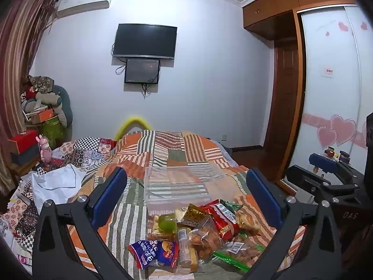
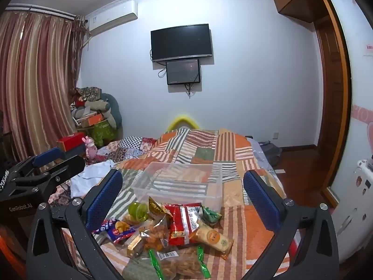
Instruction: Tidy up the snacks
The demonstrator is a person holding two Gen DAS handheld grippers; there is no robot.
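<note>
A heap of snack packets lies on the striped patchwork bedspread. It holds a red bag, a blue bag and a green jelly cup. Just behind the heap stands an empty clear plastic box. My left gripper hovers open above the heap, nothing between its blue pads. My right gripper is open too, beside the left one, nothing between its pads either.
A white cloth and patterned bedding lie at the left of the bed. Boxes and soft toys are stacked in the far left corner by the curtain. A wardrobe with sliding doors stands to the right.
</note>
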